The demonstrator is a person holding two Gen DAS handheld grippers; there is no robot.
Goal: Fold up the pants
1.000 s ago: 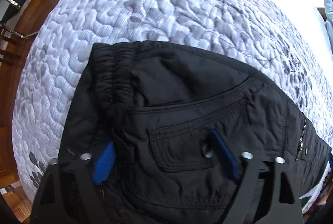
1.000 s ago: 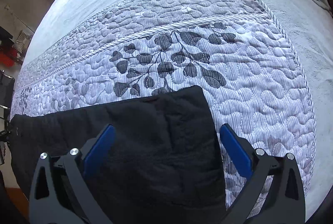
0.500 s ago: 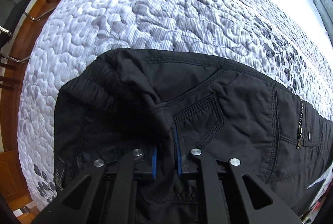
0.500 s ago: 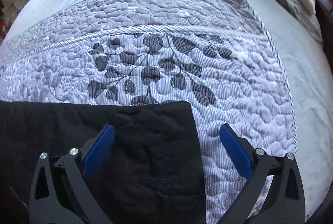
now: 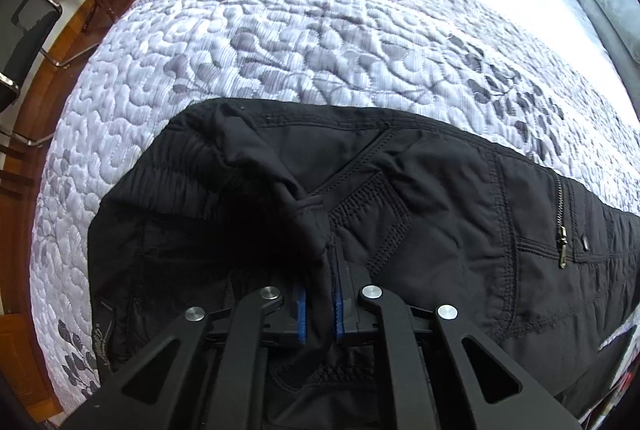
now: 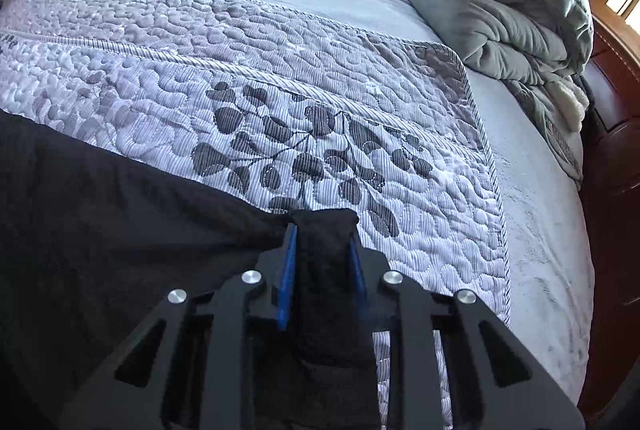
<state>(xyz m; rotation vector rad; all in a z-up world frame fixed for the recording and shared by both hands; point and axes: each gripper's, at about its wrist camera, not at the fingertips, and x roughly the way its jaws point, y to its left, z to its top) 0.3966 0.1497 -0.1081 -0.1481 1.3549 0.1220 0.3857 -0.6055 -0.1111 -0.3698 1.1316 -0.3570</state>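
Item: black pants (image 5: pixel 440 214), laid lengthwise across the quilted bedspread (image 5: pixel 280 42). Left gripper (image 5: pixel 319 304) clamped on a waist-end bunch; right gripper (image 6: pixel 322 270) clamped on the hem end, its jaws wide apart half a second earlier. Step: both ends secured. Next likely required lifting the ends together for a fold.

The black pants (image 5: pixel 440 214) lie across the grey quilted bedspread, waist end in the left wrist view and hem end (image 6: pixel 120 230) in the right wrist view. The fabric is thin and lightly crinkled, with an elastic gathered waistband, a stitched back pocket and a zipped side pocket (its metal pull hangs down beside a snap). A fold of cloth near the waistband is bunched upward; the hem corner is likewise gathered into a raised ridge.
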